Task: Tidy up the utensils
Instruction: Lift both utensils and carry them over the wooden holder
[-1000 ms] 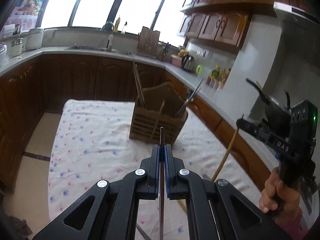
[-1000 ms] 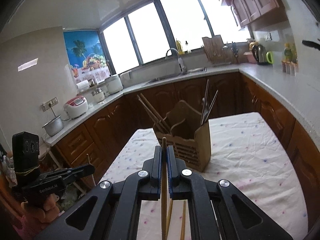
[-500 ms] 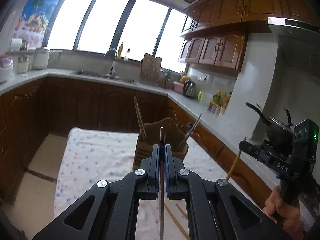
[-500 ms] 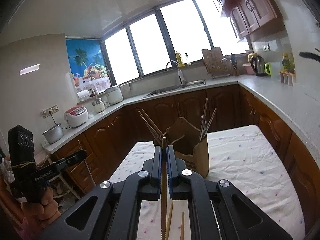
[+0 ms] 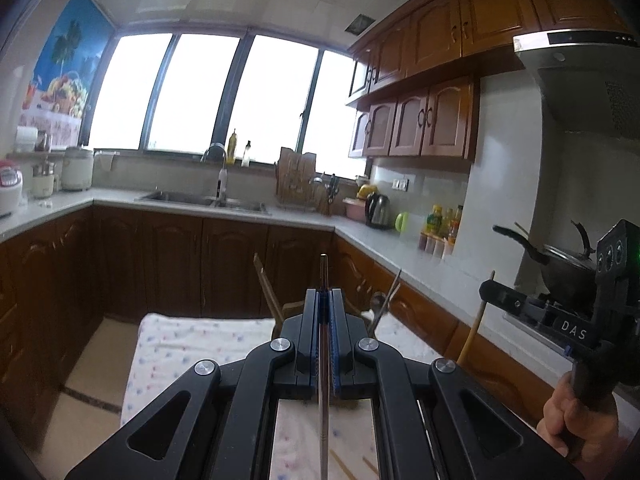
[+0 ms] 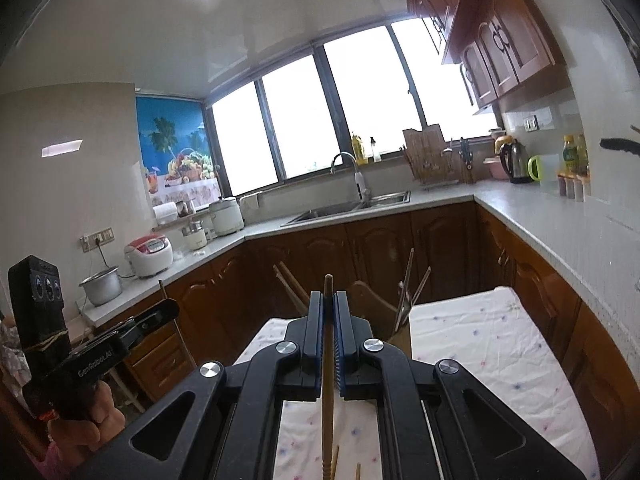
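Left gripper (image 5: 325, 300) is clamped on a dark metal chopstick (image 5: 324, 380), right gripper (image 6: 329, 304) on a wooden chopstick (image 6: 327, 400). Both are raised before the wooden holder (image 6: 380, 300), which is mostly hidden, apparently mid-table (image 6: 480, 340).

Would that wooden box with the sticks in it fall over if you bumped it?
Probably not easily. The wooden utensil holder looks wide and flat-bottomed on the tablecloth, so a light bump should only slide it. A hard knock near its top might tip it, because the chopsticks inside stick up tall and lean outward.
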A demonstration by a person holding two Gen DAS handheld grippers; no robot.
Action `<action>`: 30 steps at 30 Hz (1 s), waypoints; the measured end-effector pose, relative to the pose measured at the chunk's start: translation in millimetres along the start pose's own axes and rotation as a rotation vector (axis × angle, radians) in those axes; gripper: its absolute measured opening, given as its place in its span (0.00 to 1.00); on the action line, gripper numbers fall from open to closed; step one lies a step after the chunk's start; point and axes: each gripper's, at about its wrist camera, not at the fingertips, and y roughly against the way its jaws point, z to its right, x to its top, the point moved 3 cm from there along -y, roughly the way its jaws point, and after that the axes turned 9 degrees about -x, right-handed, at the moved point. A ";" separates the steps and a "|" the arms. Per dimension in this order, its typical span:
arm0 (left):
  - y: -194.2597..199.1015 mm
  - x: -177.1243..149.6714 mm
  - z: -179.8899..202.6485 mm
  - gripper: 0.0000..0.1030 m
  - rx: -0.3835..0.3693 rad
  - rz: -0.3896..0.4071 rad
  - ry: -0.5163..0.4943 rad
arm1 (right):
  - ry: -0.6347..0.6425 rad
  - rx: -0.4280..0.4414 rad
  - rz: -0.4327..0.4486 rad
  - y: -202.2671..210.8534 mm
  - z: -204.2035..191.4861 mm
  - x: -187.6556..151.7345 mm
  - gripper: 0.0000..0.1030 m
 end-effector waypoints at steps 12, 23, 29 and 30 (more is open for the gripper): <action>-43.1 19.9 -17.1 0.03 0.011 0.111 -0.026 | 0.017 -0.025 0.108 -30.4 -0.2 46.7 0.04; -96.1 20.5 -29.9 0.03 0.027 0.165 -0.044 | 0.035 -0.061 0.192 -62.1 5.5 72.0 0.04; -119.5 11.5 -35.4 0.03 0.047 0.179 -0.041 | 0.023 -0.078 0.207 -76.5 15.7 73.6 0.04; -123.5 10.0 -37.1 0.03 0.050 0.182 -0.035 | 0.022 -0.080 0.206 -79.3 16.7 73.7 0.04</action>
